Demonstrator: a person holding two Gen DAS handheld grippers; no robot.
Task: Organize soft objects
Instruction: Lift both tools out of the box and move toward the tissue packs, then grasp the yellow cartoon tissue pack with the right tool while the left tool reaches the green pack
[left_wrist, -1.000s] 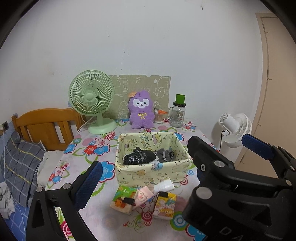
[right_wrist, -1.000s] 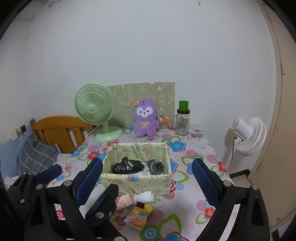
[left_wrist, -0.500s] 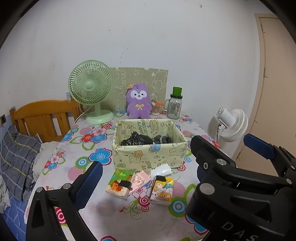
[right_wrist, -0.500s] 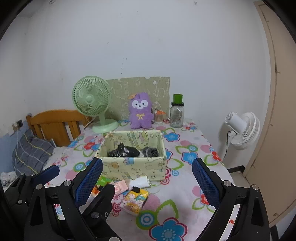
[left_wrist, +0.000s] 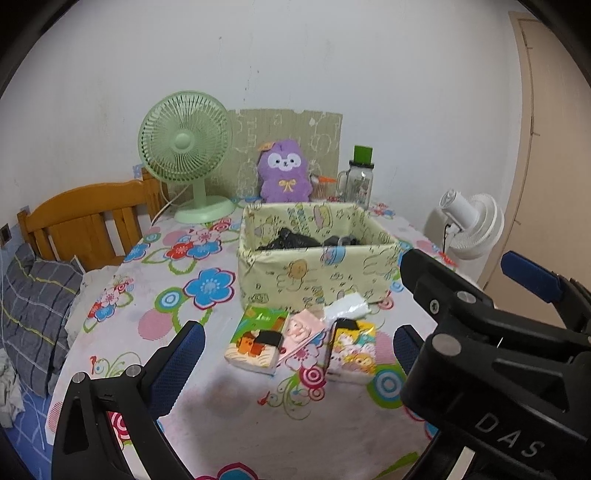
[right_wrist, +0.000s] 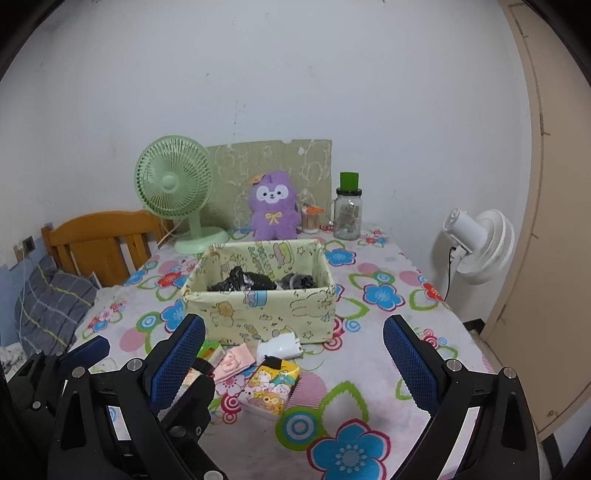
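The fabric box (left_wrist: 317, 258) stands near the middle of the desk (left_wrist: 177, 295), pale yellow-green with cartoon prints; its front wall hides most of what lies inside, so only the top of a crumpled black bundle (right_wrist: 242, 280) and a dark grey item (right_wrist: 299, 282) beside it show, and what they are cannot be made out. Just in front of the box lie four small soft packs, close together and partly overlapping: a tissue pack with an orange and black print (left_wrist: 256, 339), a pink pack (left_wrist: 301, 328), a white pack (left_wrist: 349, 306) touching the box's front wall, and a yellow cartoon pack (left_wrist: 352, 349); in the right wrist view the orange pack is mostly hidden behind the left gripper's body. The left gripper (left_wrist: 291, 350) hovers in front of the box with its jaws wide and nothing between them; its right finger is largely covered by the right gripper's black frame. The right gripper (right_wrist: 293, 354) is likewise in front of the box, jaws wide and empty. Behind the box stand a green fan (left_wrist: 184, 155), a purple plush toy (left_wrist: 284, 171) and a glass jar with a green lid (left_wrist: 358, 177); a white fan (right_wrist: 480, 243) stands off the desk, right of the box.
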